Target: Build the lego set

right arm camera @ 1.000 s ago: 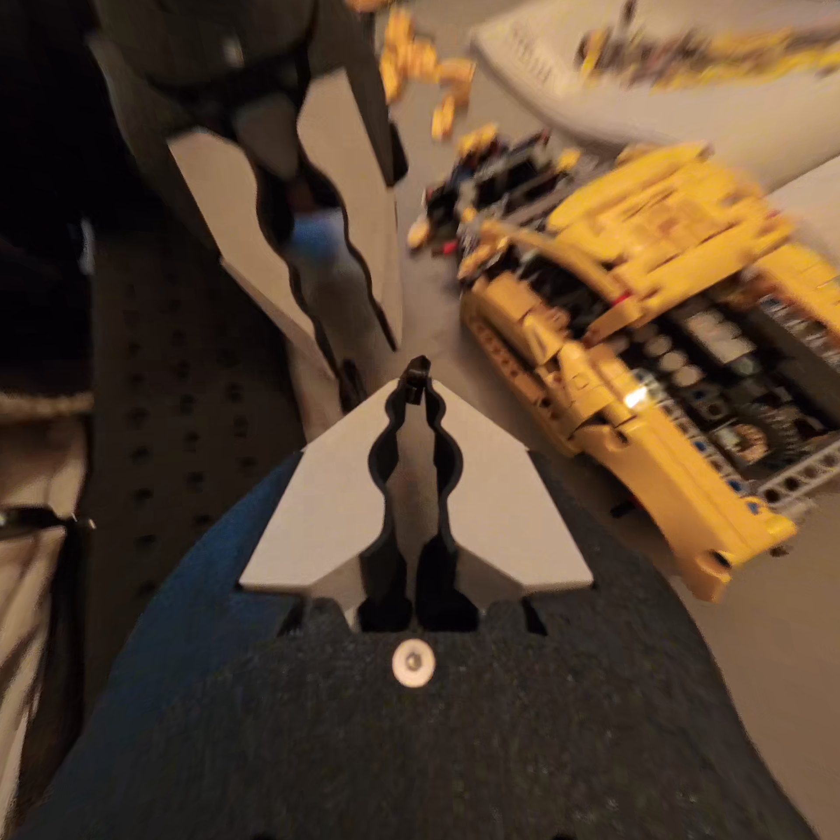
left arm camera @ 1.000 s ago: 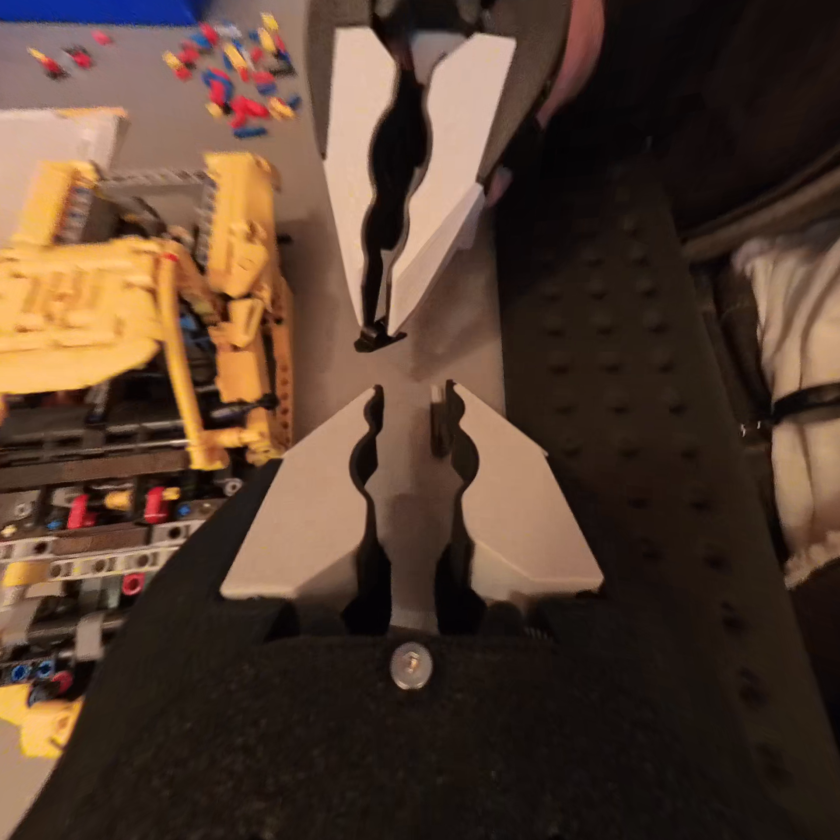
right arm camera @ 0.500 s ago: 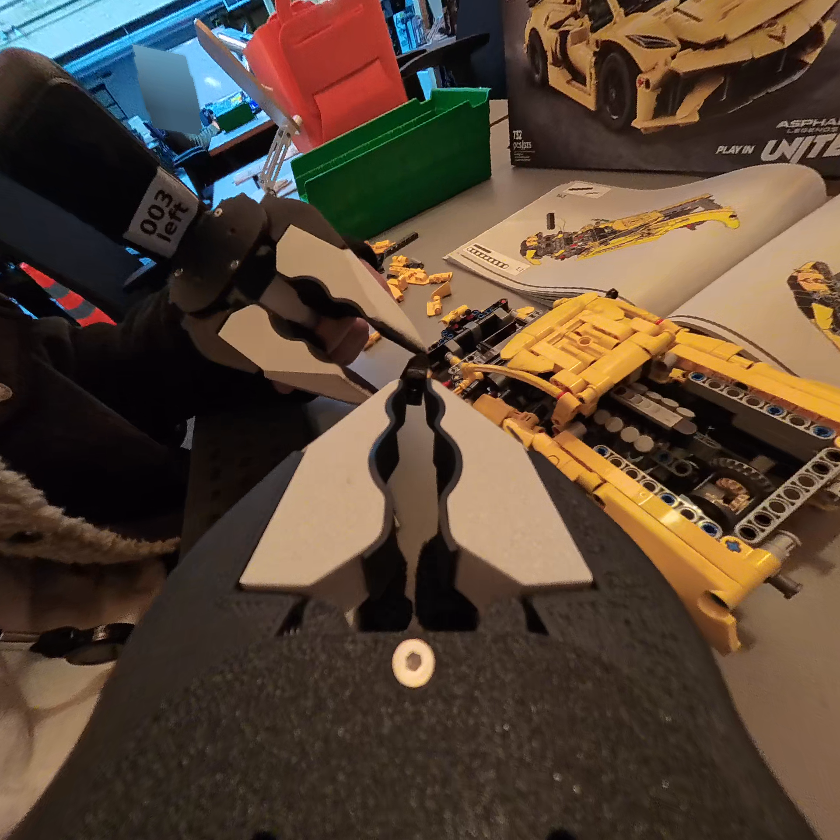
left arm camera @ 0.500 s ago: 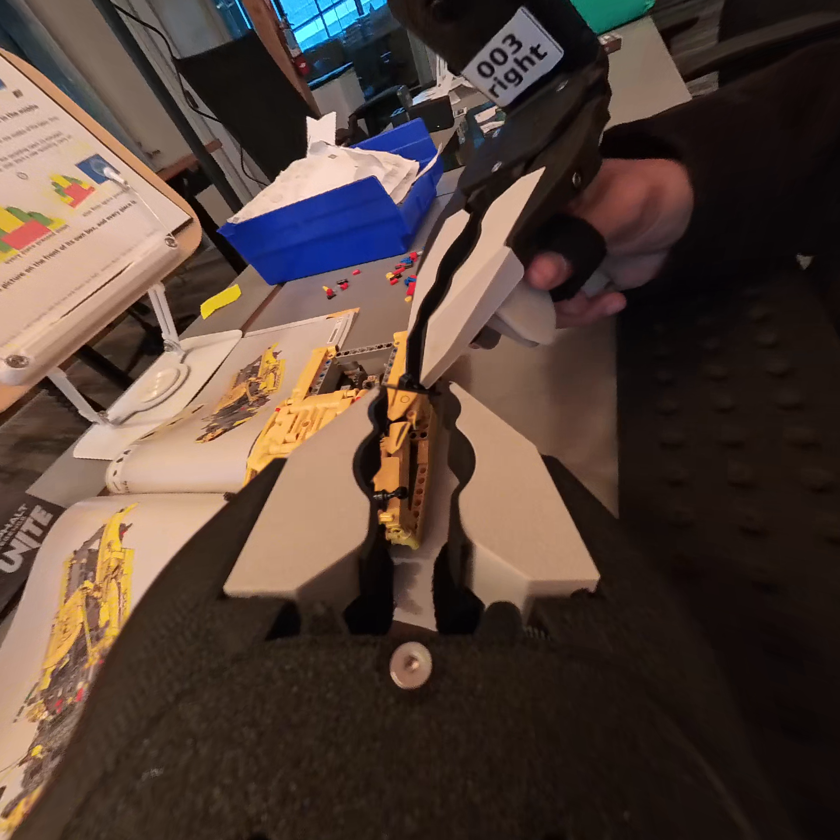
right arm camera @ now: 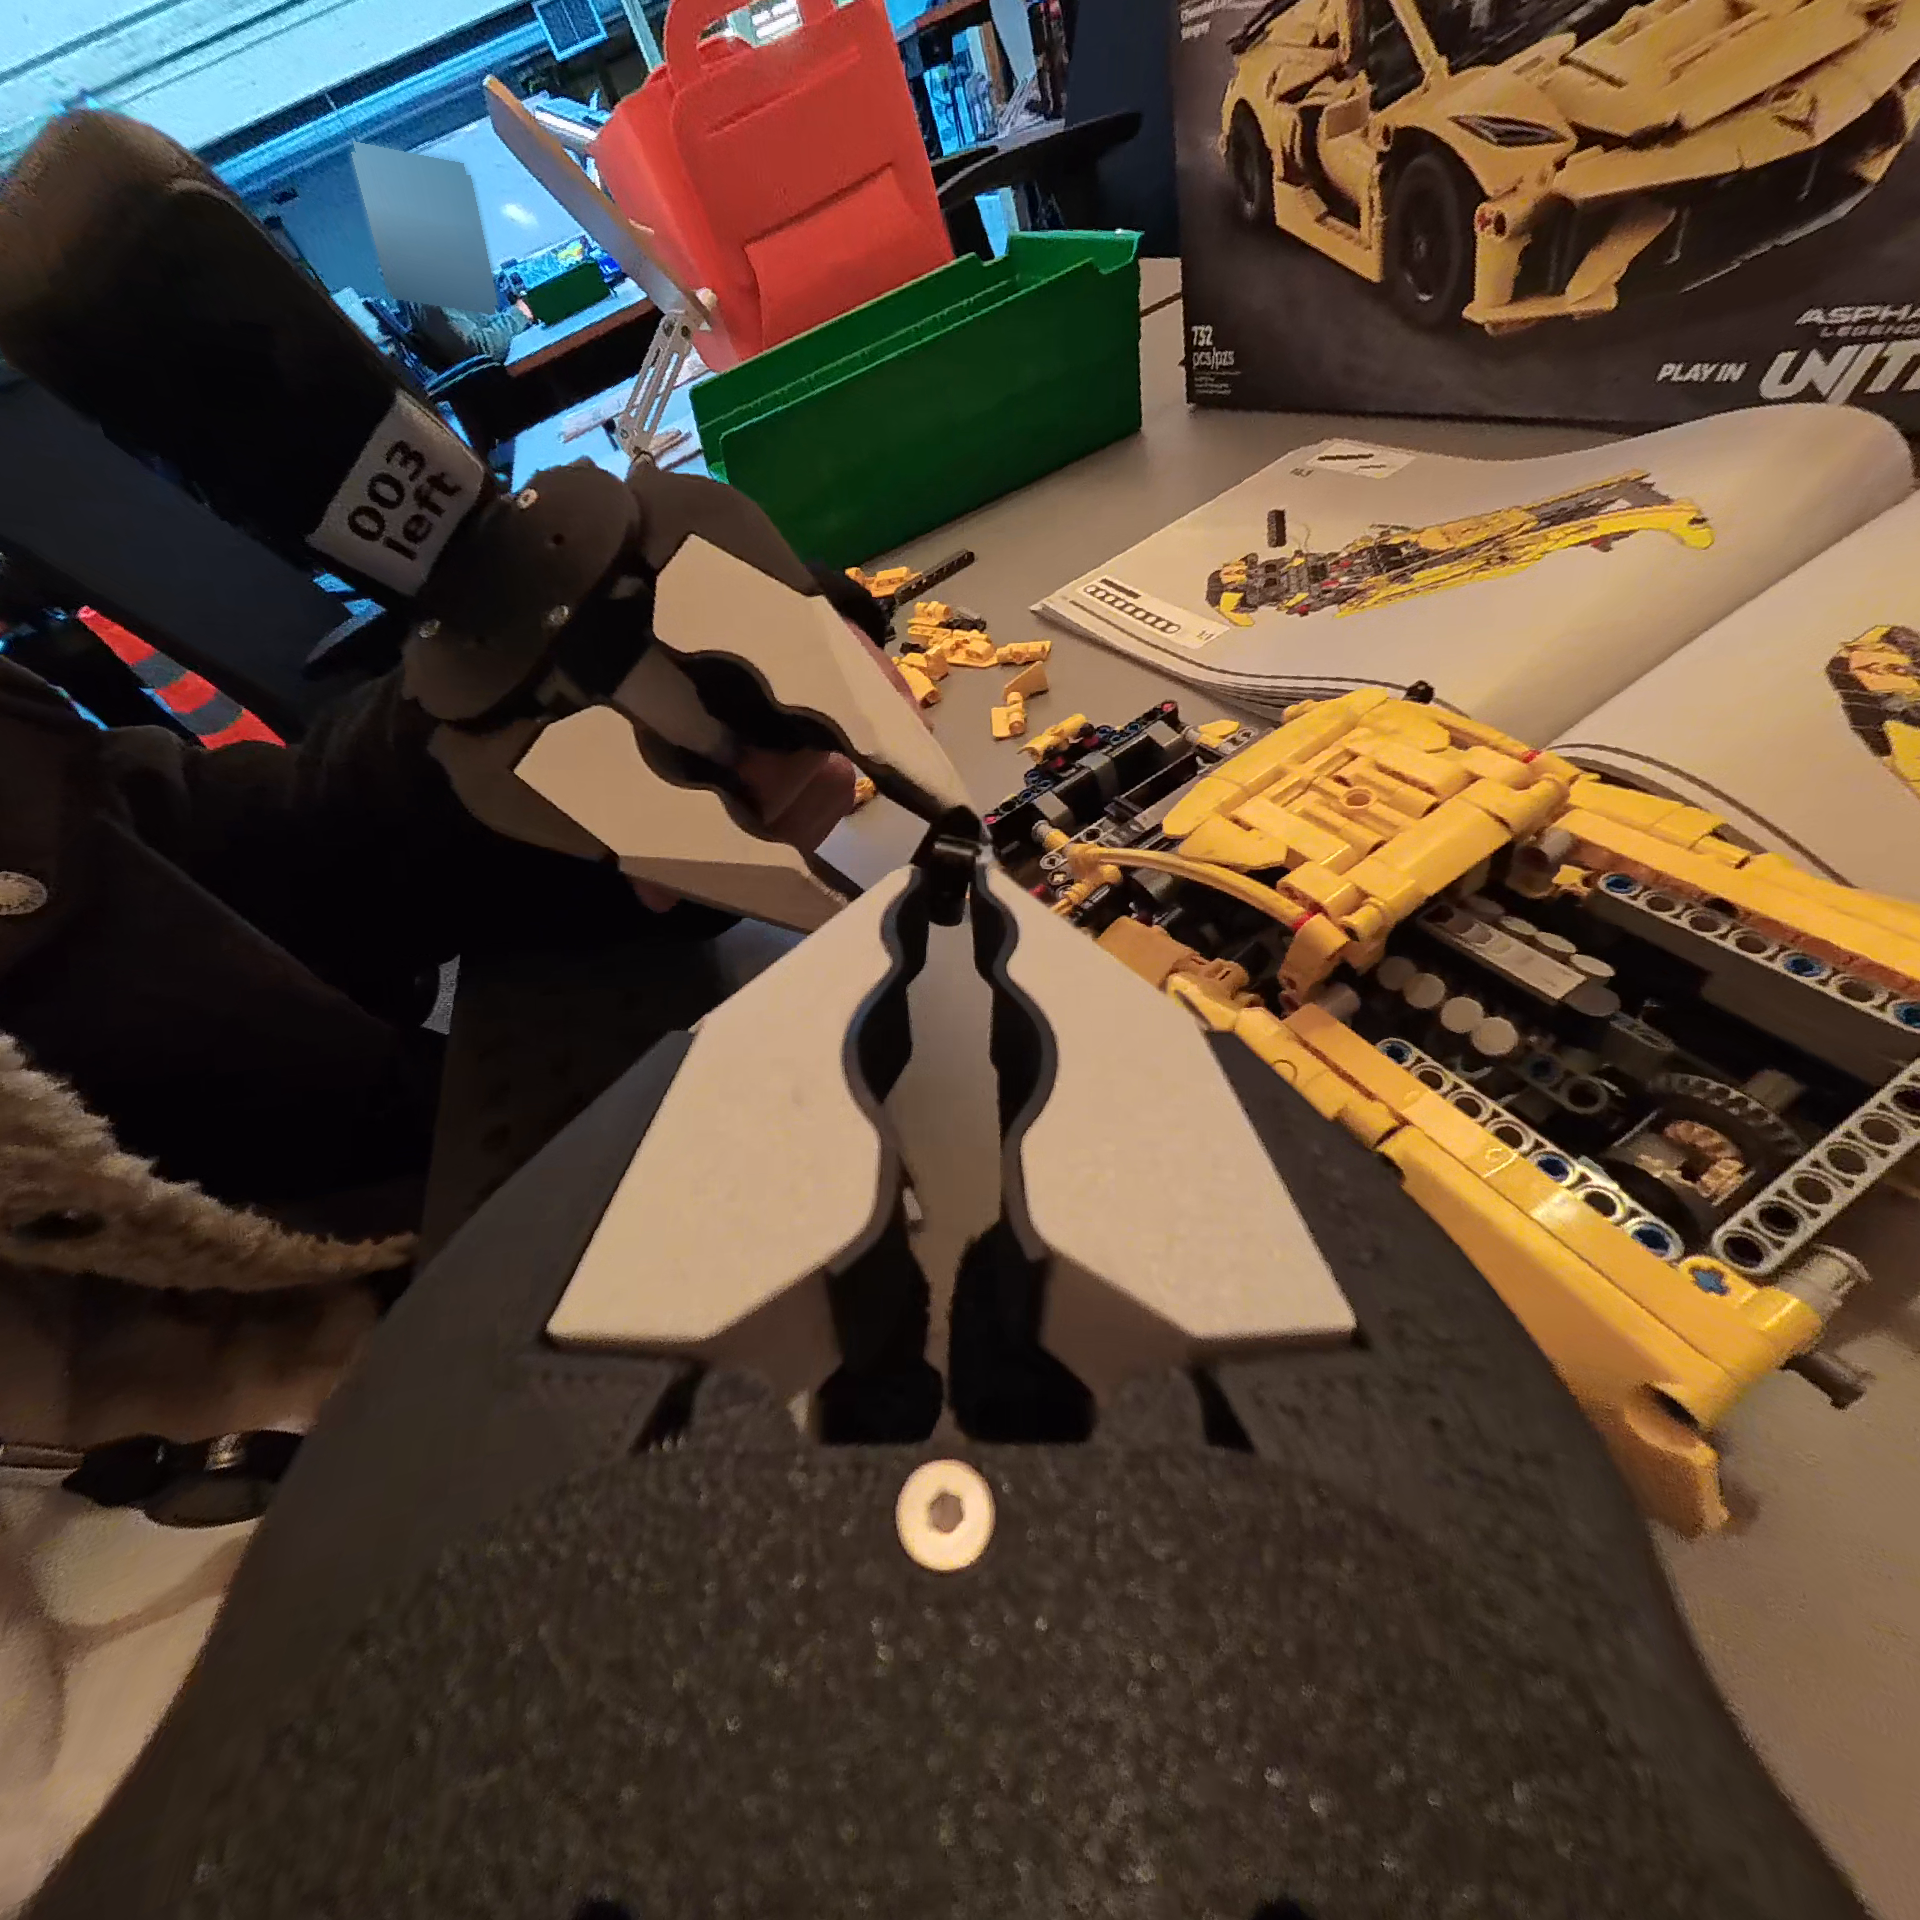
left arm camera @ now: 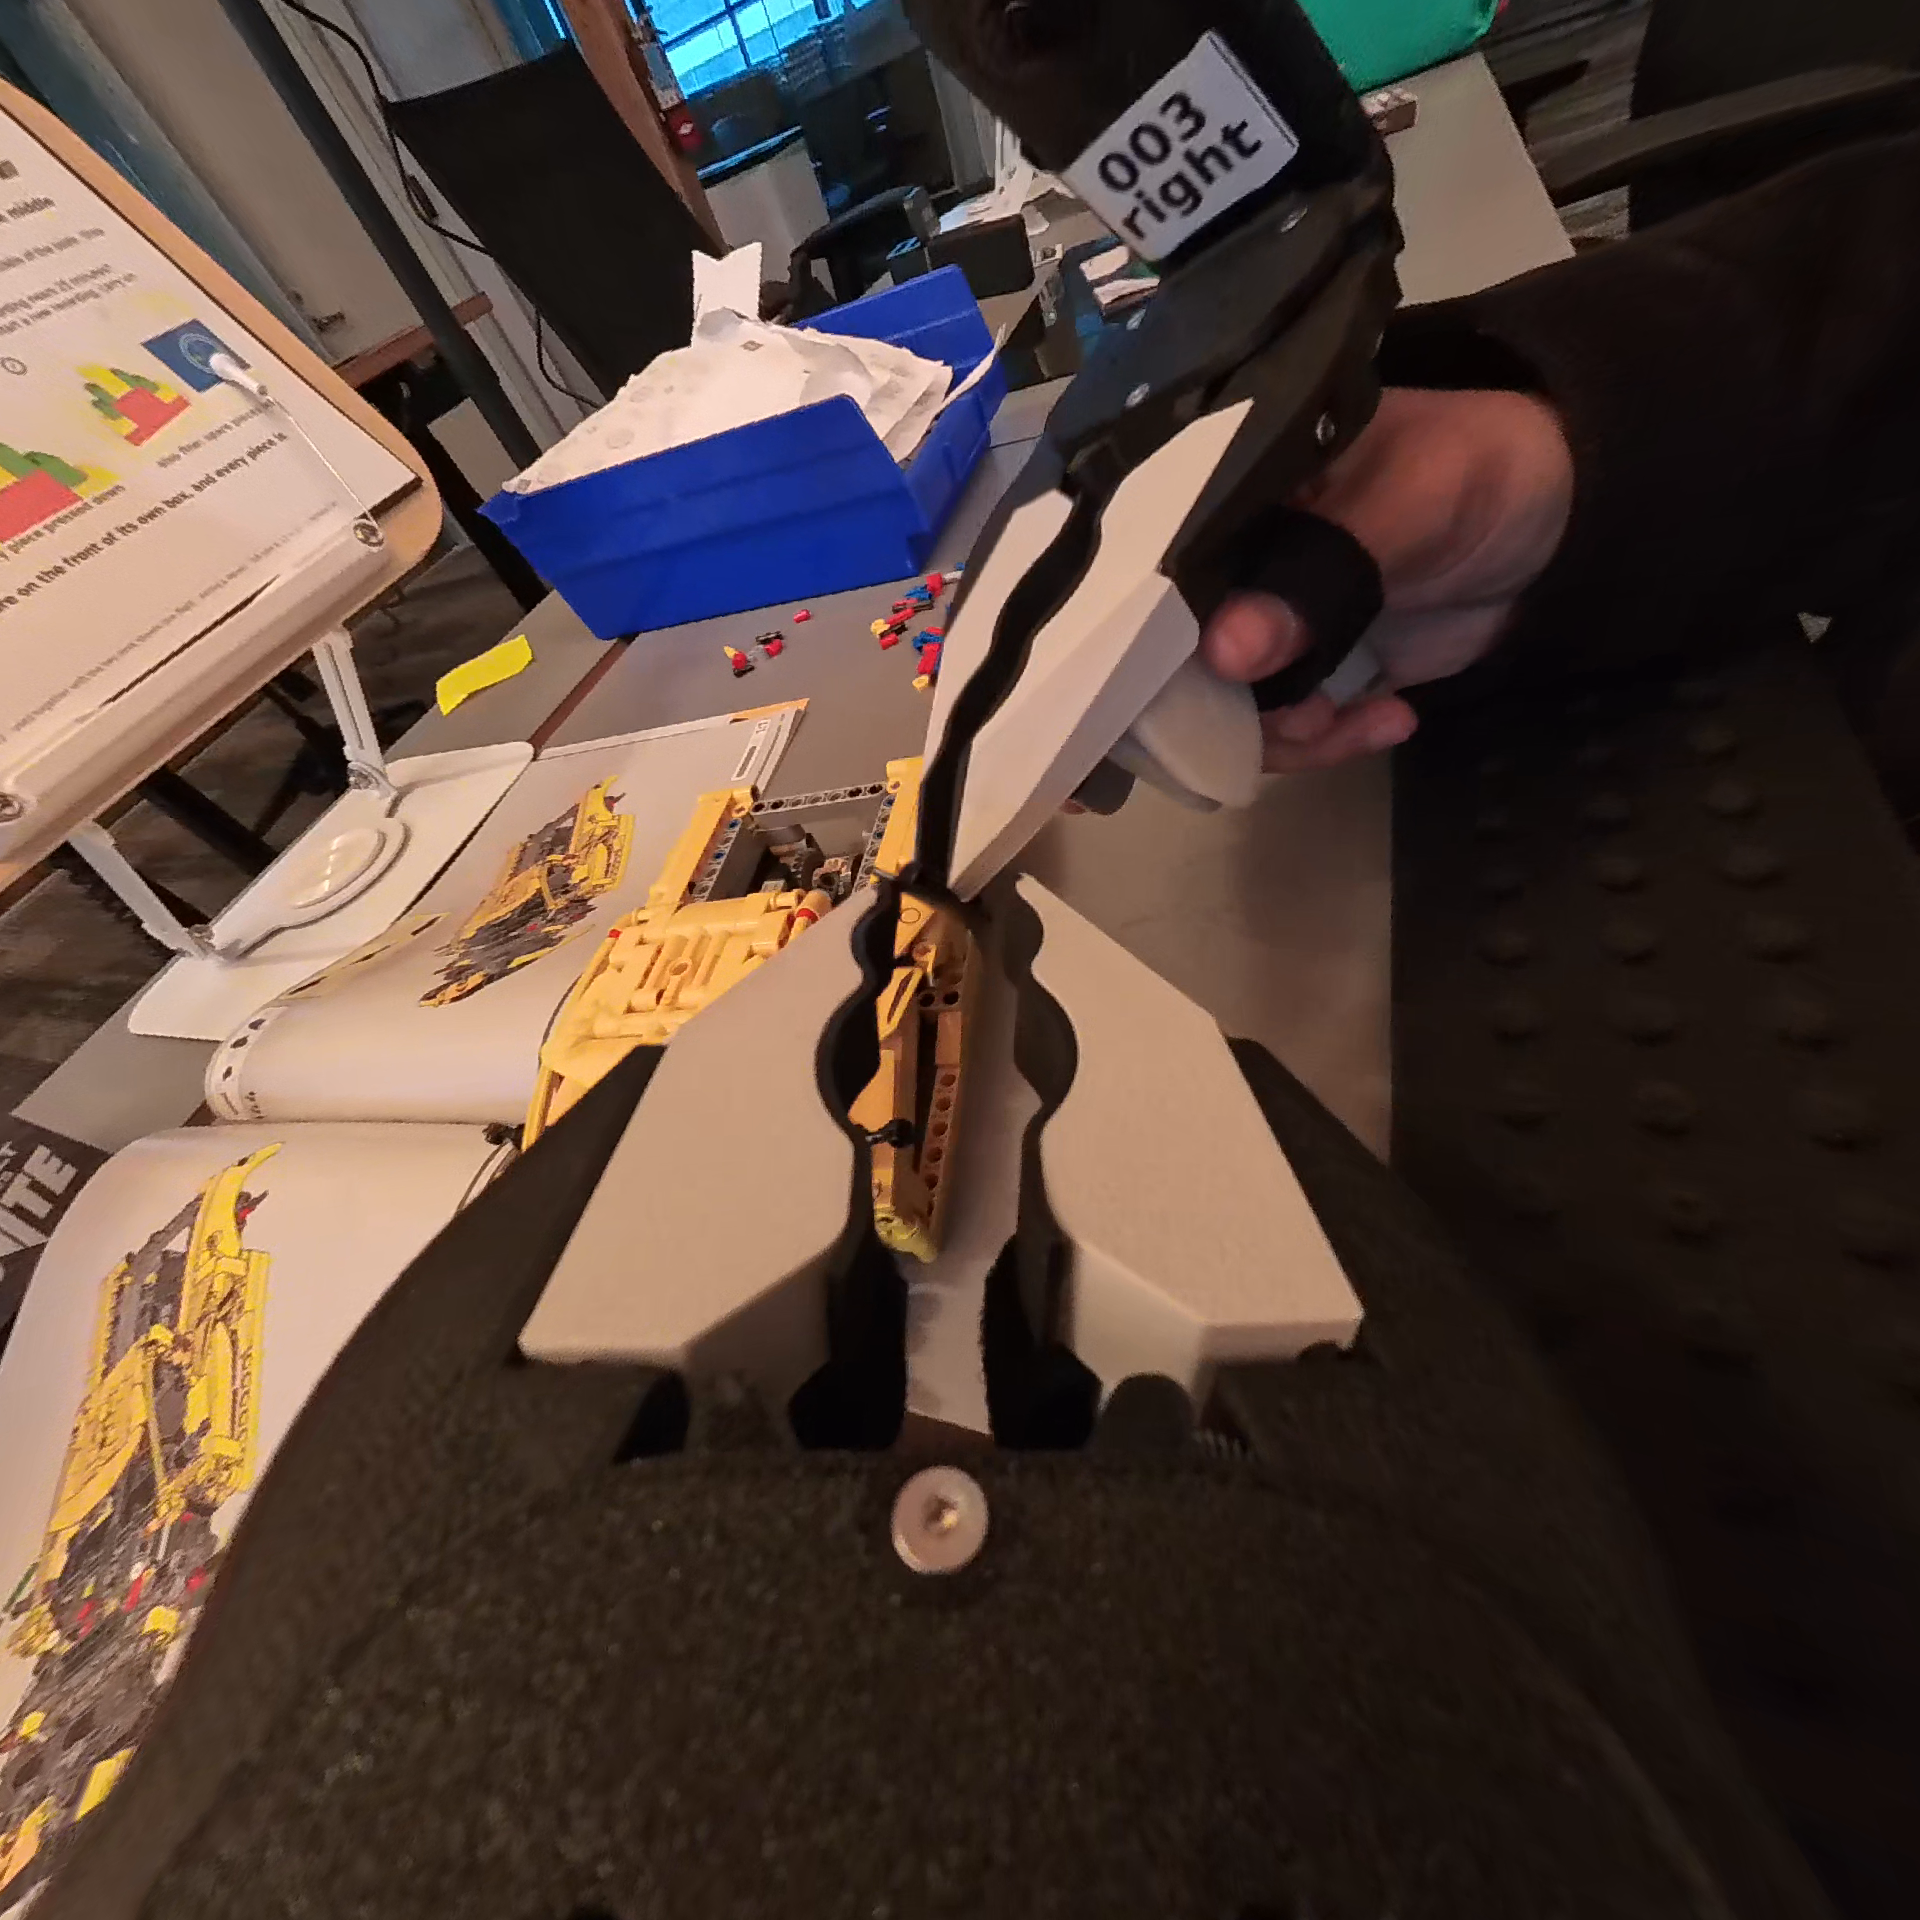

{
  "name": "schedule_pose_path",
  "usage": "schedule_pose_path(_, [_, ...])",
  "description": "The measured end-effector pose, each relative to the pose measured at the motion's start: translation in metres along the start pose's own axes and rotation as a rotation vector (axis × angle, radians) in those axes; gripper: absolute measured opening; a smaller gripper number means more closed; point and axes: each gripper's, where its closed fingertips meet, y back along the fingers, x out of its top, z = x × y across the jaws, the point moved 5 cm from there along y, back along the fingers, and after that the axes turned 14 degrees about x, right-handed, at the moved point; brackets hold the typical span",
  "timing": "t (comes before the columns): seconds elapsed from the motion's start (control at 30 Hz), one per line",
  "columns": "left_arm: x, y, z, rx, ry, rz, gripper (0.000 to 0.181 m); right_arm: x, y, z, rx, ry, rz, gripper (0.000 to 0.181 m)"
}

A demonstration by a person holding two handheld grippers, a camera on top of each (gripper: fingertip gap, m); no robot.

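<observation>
Yellow brick car chassis at frame right half-built, body panels missing; small black pin pinched by right claw; left claw narrowly parted.

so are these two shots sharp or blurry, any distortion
Left wrist view: mostly sharp on the car and blue bin, dim at right, wide-angle bending at the edges. Right wrist view: sharp on the car, its near corner slightly smeared.
</observation>
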Motion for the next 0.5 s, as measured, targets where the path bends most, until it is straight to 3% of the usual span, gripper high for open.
schedule_pose_path(0.23, [-0.005,0.0,0.006,0.035,-0.183,0.003,0.012,-0.007,0.0,0.004,0.071,-0.132,-0.004,0.007])
schedule_pose_path(0.37, [-0.004,0.002,0.009,0.01,-0.201,0.023,0.009,-0.01,0.001,0.004,0.189,-0.292,0.024,0.007])
schedule_pose_path(0.5, [-0.004,0.002,0.01,0.005,-0.198,0.029,0.009,-0.01,0.003,0.003,0.173,-0.245,0.009,0.006])
